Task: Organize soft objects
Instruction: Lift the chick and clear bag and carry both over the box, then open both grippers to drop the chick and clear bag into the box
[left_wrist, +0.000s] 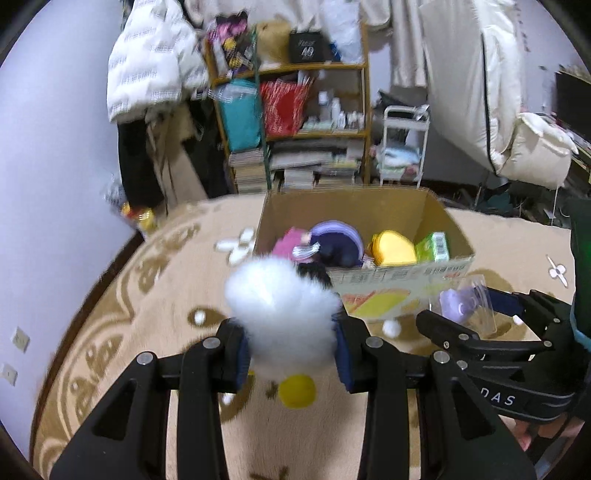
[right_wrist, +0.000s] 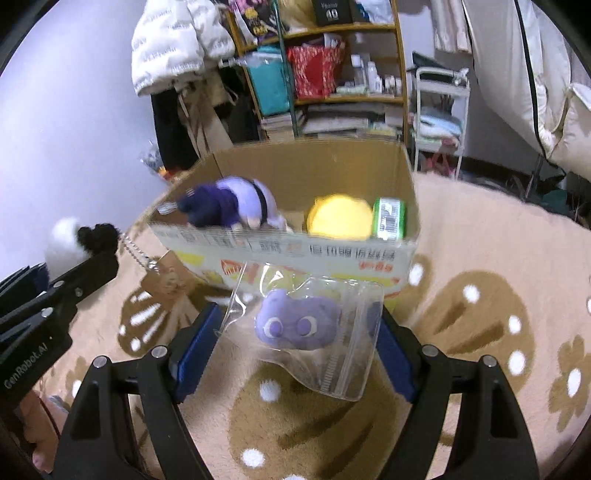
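My left gripper (left_wrist: 291, 347) is shut on a fluffy white plush (left_wrist: 280, 295) with a black tuft and a yellow foot, held above the carpet in front of the cardboard box (left_wrist: 391, 275). In the right wrist view, my right gripper (right_wrist: 295, 350) is shut on a clear zip bag (right_wrist: 343, 362) holding a purple plush (right_wrist: 295, 325); the bag spans both blue pads, just short of the box's near wall (right_wrist: 295, 254). Inside the box lie a navy-and-lilac plush (right_wrist: 232, 206), a yellow plush (right_wrist: 340, 218) and a green packet (right_wrist: 388, 218). The left gripper (right_wrist: 74, 266) shows at the left edge, a chain and tag hanging from its toy.
A beige carpet (left_wrist: 147, 295) with a brown pattern covers the floor. Behind the box stand a crowded wooden shelf (left_wrist: 295, 122) and a white trolley (left_wrist: 404, 147). A white puffer jacket (left_wrist: 147, 66) hangs to the left. White bedding (left_wrist: 517, 129) hangs on the right.
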